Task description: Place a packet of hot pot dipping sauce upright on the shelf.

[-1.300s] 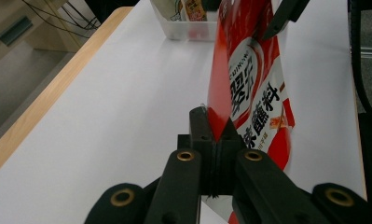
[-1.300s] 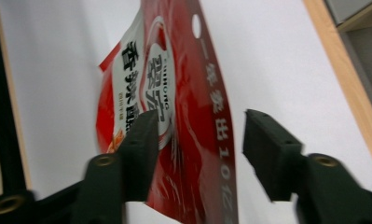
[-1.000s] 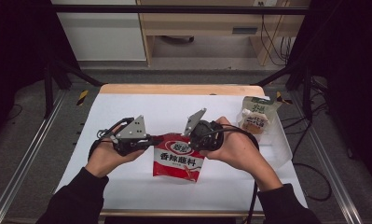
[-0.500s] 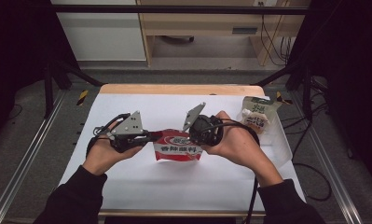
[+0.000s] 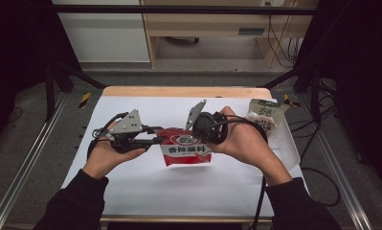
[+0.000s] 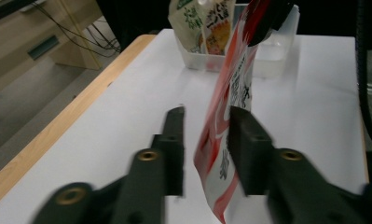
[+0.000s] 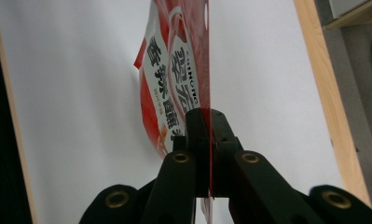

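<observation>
Red seasoning pouch held up above the white table, near the clear bin, right gripper jaws clenched on its edge, left gripper jaws just been opening, released, pouch's other edge between them.

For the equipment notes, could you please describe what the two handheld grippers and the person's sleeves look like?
Both the left gripper and the right gripper are black, each topped by a grey three-cornered plate and trailing a black cable. Their jaws are flat black bars on arms with brass-coloured rivets, seen in both gripper views. The person wears dark long sleeves.
</observation>
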Tool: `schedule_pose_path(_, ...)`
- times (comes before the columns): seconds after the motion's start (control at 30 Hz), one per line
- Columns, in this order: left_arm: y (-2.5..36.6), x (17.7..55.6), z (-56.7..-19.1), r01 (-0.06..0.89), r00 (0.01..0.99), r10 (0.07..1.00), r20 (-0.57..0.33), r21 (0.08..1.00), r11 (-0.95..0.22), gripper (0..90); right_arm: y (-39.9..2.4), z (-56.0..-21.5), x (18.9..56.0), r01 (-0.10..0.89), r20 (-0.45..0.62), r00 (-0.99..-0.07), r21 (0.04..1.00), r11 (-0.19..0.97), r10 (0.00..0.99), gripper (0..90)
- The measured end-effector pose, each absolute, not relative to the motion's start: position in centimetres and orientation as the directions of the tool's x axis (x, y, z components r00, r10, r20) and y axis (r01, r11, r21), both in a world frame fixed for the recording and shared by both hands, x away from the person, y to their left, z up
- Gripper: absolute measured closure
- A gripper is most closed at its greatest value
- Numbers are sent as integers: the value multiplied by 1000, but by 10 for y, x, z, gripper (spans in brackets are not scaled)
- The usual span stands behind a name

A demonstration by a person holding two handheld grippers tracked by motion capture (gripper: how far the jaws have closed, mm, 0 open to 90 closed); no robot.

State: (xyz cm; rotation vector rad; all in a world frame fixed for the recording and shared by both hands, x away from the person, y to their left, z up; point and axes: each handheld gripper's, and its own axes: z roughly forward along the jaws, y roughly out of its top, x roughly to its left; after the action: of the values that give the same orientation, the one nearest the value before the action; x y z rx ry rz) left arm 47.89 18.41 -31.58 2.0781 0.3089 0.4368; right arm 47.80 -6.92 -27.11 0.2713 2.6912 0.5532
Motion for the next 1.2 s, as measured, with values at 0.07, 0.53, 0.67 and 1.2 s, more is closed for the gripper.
schedule_pose_path(0.07, 186, 480, -318, 63, 892, 416, 177, 863, -502, 413, -71, -268, 480, 116, -331, -907, 401, 909, 262, 900)
schedule_pose_path(0.53, 193, 484, -355, 176, 857, 501, 121, 845, -506, 128, -97, -238, 491, 121, -381, -879, 406, 906, 288, 900)
schedule_pose_path(0.67, 196, 484, -367, 196, 856, 506, 105, 840, -506, 118, -105, -228, 495, 134, -385, -872, 406, 904, 302, 900)
schedule_pose_path(1.2, 225, 477, -413, 303, 778, 626, 46, 846, -439, 90, -137, -200, 501, 178, -408, -823, 475, 862, 395, 900)
